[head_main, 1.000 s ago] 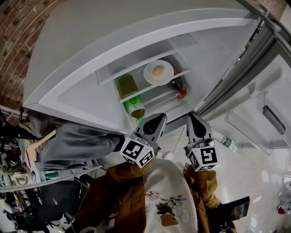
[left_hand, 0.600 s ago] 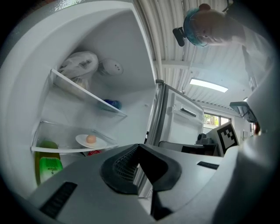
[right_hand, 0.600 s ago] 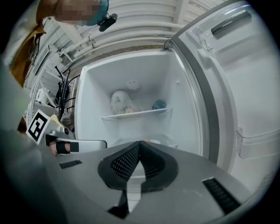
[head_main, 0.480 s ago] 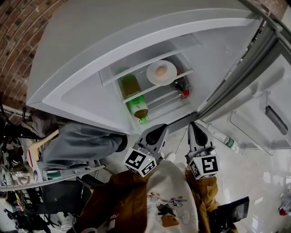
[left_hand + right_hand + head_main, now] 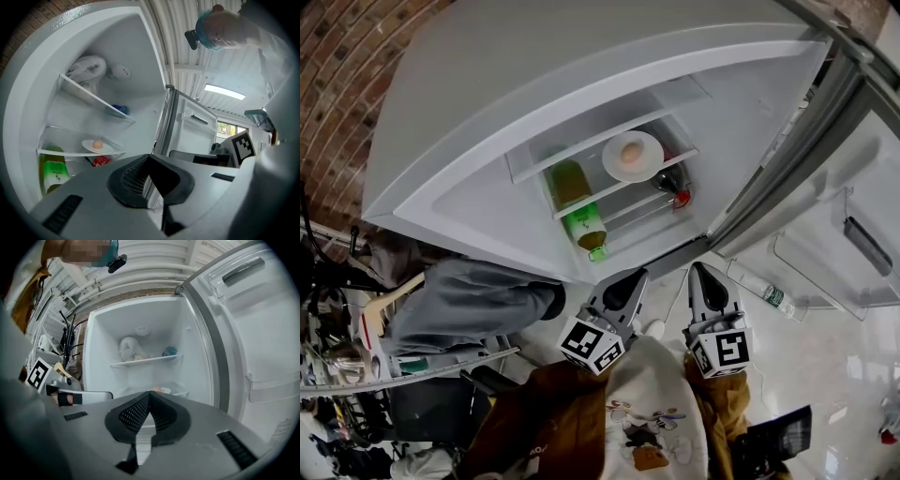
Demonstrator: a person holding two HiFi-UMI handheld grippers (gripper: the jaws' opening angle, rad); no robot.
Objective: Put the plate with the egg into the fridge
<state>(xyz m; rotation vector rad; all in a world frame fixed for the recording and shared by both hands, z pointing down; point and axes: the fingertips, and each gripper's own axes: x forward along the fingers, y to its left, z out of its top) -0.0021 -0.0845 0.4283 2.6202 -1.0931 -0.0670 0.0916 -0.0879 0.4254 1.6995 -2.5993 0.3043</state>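
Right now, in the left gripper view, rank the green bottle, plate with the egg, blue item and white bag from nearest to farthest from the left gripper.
1. green bottle, low left.
2. plate with the egg, on the lower shelf, centre-left.
3. blue item and white bag, both on the upper shelf: too close to call.

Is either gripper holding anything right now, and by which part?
Nothing is held: the left gripper and right gripper are shut and empty; the plate sits inside the fridge.
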